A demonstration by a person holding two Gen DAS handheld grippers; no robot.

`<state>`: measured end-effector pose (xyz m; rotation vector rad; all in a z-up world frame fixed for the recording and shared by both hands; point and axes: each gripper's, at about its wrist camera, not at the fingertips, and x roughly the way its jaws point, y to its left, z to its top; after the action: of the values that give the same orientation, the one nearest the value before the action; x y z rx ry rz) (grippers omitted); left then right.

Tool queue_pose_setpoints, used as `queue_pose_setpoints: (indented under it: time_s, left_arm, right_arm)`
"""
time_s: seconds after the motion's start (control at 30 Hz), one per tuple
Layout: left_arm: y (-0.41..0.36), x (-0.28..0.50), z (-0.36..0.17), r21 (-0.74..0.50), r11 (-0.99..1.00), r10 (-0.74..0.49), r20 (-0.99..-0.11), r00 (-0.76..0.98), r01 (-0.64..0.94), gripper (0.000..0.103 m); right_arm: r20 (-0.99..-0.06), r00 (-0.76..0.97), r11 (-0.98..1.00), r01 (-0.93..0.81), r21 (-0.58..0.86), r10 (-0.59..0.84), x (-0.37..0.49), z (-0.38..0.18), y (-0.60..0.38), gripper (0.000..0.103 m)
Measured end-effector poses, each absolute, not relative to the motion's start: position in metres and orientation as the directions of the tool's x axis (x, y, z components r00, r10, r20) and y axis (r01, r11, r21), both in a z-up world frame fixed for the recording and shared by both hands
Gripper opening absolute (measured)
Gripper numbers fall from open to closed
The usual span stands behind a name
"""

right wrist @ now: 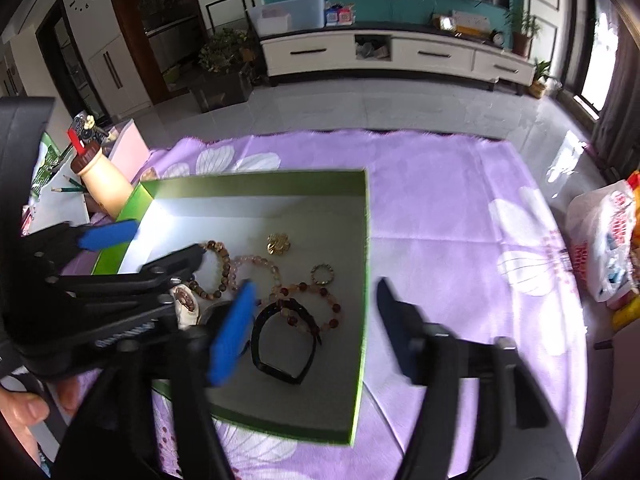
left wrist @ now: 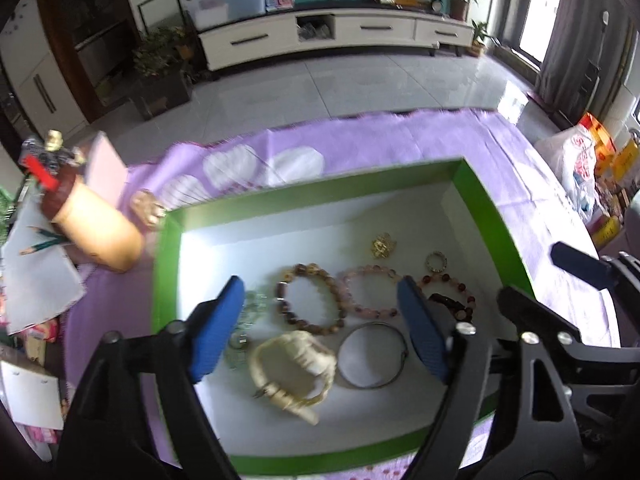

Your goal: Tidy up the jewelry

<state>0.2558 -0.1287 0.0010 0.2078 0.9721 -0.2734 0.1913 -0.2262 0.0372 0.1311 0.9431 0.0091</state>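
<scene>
A green-walled box (left wrist: 320,190) with a white floor lies on the purple cloth and holds the jewelry: a brown bead bracelet (left wrist: 310,298), a pink bead bracelet (left wrist: 370,292), a red bead bracelet (left wrist: 448,292), a cream watch (left wrist: 292,368), a thin metal bangle (left wrist: 372,354), a gold brooch (left wrist: 383,245), a small ring (left wrist: 436,261) and clear glass beads (left wrist: 244,320). A black band (right wrist: 284,340) shows in the right wrist view. My left gripper (left wrist: 320,320) is open and empty above the box floor. My right gripper (right wrist: 312,328) is open and empty over the box's right wall (right wrist: 365,272).
A tan bottle with a brown cap (left wrist: 96,224) stands left of the box, beside pencils (left wrist: 44,240), papers and a small gold trinket (left wrist: 148,208). A plastic bag (right wrist: 604,240) sits off the table's right edge. Purple flowered cloth (right wrist: 460,240) lies right of the box.
</scene>
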Motion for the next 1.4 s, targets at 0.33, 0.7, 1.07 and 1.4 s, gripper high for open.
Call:
queue_pose_setpoints:
  time_s: [0.33,0.7,1.07,1.4]
  left_arm:
    - [-0.089,0.214,0.077,0.057,0.965,-0.109,-0.799,0.591,0.256,0.101]
    - [-0.067,0.190,0.119,0.097,0.975,-0.046,-0.790,0.612,0.199,0.101]
    - [-0.060,0.194,0.105,0.086,0.980,-0.036,-0.813,0.582,0.180,0.101]
    - [-0.058,0.196,0.104,0.099,0.979,-0.026,-0.806,0.591,0.179,0.101]
  right_arm:
    - [-0.778,0.628,0.996,0.059,0.063,0.012,0.154,0.109,-0.206,0.102]
    - [-0.785,0.619,0.996,0.081,0.025,-0.030,0.146,0.135,-0.187,0.102]
    - [-0.813,0.579,0.994,0.109,0.001,-0.063,0.149,0.119,-0.187,0.102]
    - [-0.815,0.574,0.994,0.109,-0.015,-0.075,0.149,0.115,-0.187,0.102]
